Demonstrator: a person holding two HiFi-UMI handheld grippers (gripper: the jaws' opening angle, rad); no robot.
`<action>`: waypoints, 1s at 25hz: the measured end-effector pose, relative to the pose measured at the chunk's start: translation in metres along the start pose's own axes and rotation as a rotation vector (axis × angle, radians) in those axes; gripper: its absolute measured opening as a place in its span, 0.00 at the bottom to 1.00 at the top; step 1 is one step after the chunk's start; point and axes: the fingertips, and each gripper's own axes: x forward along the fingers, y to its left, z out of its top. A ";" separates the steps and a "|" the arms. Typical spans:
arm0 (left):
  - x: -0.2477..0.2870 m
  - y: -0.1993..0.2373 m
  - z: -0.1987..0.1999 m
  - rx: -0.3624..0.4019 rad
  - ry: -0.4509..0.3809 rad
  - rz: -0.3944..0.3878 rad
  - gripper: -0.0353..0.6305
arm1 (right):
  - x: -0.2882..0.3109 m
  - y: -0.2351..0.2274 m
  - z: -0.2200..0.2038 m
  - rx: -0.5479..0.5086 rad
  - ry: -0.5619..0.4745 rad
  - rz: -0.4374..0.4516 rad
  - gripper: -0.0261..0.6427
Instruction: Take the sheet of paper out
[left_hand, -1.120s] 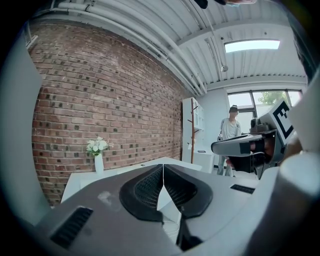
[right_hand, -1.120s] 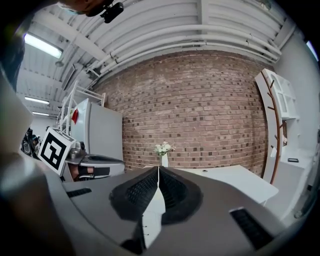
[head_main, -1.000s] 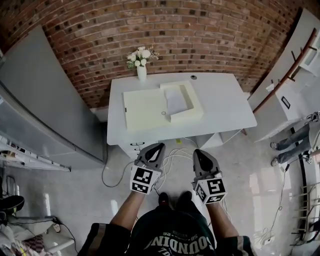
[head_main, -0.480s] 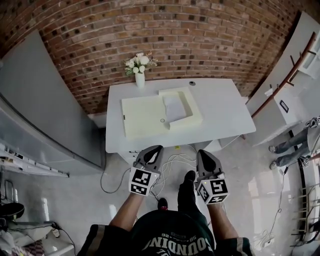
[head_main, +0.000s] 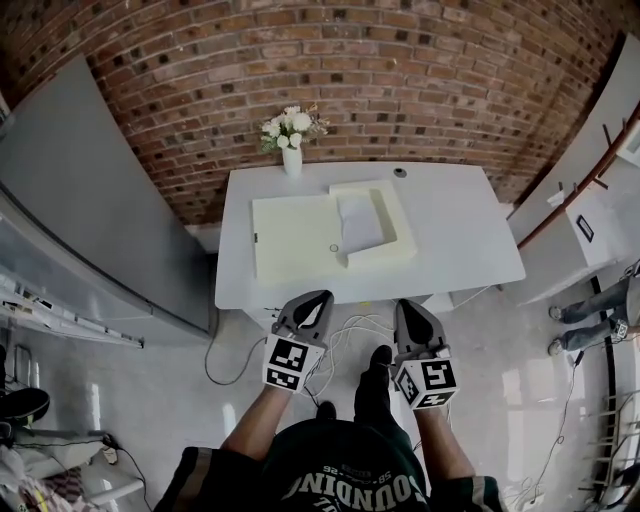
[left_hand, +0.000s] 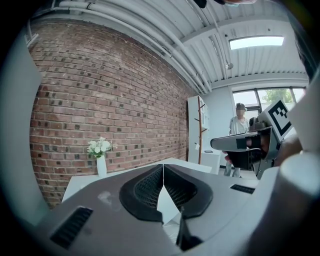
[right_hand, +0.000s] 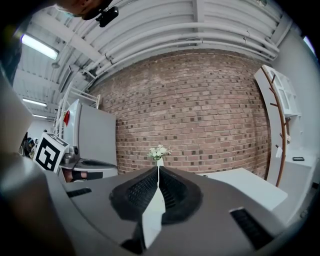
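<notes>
An open pale-yellow box folder (head_main: 335, 235) lies on the white table (head_main: 450, 240), its lid flat to the left. A white sheet of paper (head_main: 361, 222) rests inside its right half. My left gripper (head_main: 310, 303) and my right gripper (head_main: 408, 310) hang side by side over the floor, short of the table's near edge and well apart from the folder. Both are shut, jaw tips meeting, nothing between them. The left gripper (left_hand: 163, 167) faces the table; the right gripper (right_hand: 158, 170) points toward the vase.
A white vase of flowers (head_main: 291, 135) stands at the table's back left, a small dark round thing (head_main: 400, 172) at the back. Cables (head_main: 350, 325) trail on the floor under the table. A grey cabinet (head_main: 90, 220) stands left; a person's legs (head_main: 590, 310) show at far right.
The view has shifted slightly; the table sits a little closer and more centred. My feet have stepped forward. Both grippers stay shut, in about the same place.
</notes>
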 end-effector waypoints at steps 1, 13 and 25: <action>0.006 0.001 0.000 0.001 0.001 0.002 0.07 | 0.005 -0.004 -0.001 0.004 -0.001 0.005 0.14; 0.106 0.019 0.006 -0.014 0.042 0.072 0.07 | 0.086 -0.082 0.008 0.008 0.005 0.091 0.14; 0.189 0.051 0.027 -0.047 0.079 0.223 0.07 | 0.175 -0.146 0.034 -0.019 0.019 0.264 0.14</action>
